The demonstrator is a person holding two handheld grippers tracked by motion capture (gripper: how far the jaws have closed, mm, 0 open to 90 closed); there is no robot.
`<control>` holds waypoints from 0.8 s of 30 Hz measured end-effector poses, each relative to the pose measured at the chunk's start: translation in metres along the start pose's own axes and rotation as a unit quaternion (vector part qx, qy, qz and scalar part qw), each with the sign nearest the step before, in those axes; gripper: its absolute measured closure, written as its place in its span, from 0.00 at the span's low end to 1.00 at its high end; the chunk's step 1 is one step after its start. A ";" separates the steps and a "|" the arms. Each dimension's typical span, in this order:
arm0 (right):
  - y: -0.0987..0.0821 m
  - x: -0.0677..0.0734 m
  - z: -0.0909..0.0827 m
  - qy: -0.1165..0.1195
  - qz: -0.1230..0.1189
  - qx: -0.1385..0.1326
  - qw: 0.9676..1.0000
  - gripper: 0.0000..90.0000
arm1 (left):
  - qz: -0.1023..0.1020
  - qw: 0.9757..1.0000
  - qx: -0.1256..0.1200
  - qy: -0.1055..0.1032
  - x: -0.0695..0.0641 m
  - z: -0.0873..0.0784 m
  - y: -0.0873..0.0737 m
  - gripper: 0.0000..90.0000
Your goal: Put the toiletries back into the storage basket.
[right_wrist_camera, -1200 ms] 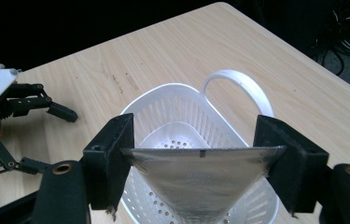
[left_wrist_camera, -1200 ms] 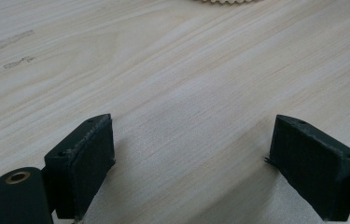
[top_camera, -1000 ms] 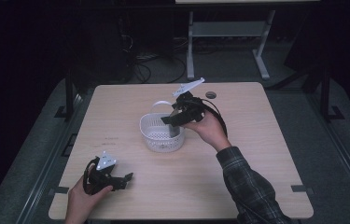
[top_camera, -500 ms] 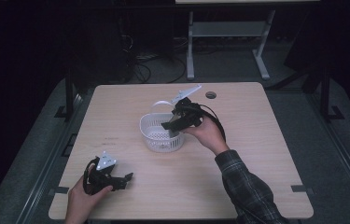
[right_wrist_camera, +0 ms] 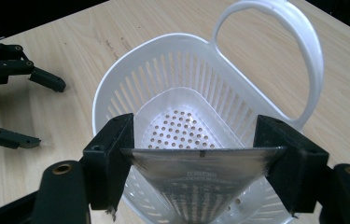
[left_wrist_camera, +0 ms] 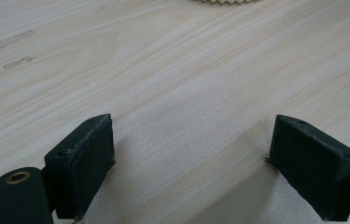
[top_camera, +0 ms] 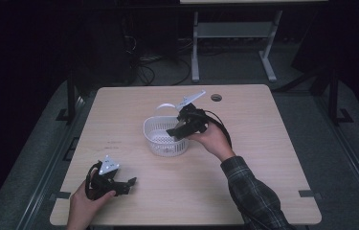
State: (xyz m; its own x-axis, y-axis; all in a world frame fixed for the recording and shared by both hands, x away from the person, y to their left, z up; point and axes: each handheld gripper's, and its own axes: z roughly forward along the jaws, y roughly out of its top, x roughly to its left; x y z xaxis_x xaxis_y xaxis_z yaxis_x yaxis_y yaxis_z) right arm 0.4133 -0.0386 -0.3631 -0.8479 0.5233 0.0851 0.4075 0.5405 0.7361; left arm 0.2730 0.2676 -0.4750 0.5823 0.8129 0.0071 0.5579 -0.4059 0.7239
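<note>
A white slotted plastic basket (top_camera: 159, 140) with a loop handle (right_wrist_camera: 313, 51) stands in the middle of the wooden table (top_camera: 268, 158). My right gripper (top_camera: 173, 133) hangs over its right rim, tilted down into it. In the right gripper view the jaws of this gripper (right_wrist_camera: 196, 131) are shut on a clear, wedge-shaped plastic packet (right_wrist_camera: 200, 182) with faint print, held by its two side edges above the basket's (right_wrist_camera: 112, 84) perforated bottom. My left gripper (top_camera: 128, 184) rests on the table at the near left, open, with bare wood between its pads (left_wrist_camera: 87, 163).
A dark round grommet (top_camera: 216, 97) sits near the table's far edge, behind the basket. A white desk frame (top_camera: 195, 43) and cables lie on the dark floor beyond. The right forearm in a plaid sleeve (top_camera: 251, 191) crosses the near right of the table.
My right gripper has sunk a little toward the basket with the packet still in it. The left gripper has not moved.
</note>
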 end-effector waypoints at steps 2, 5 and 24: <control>0.000 0.000 0.000 0.000 0.001 0.000 1.000 0.33 | 0.000 1.000 0.000 0.000 0.000 0.000 0.000 0.14; -0.001 0.000 -0.001 0.000 0.000 0.001 1.000 0.33 | 0.000 1.000 0.000 0.000 0.000 0.000 0.000 0.14; -0.011 -0.002 -0.032 0.004 0.020 -0.033 0.999 0.17 | 0.001 1.000 0.001 0.000 0.000 0.000 0.000 0.14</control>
State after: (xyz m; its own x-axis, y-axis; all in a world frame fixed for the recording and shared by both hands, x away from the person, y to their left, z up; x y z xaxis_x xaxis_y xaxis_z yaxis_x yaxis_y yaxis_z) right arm 0.3995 -0.0674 -0.3500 -0.8343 0.5382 0.1195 0.4176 0.4755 0.7743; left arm 0.2730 0.2676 -0.4748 0.5830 0.8124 0.0085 0.5582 -0.4081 0.7224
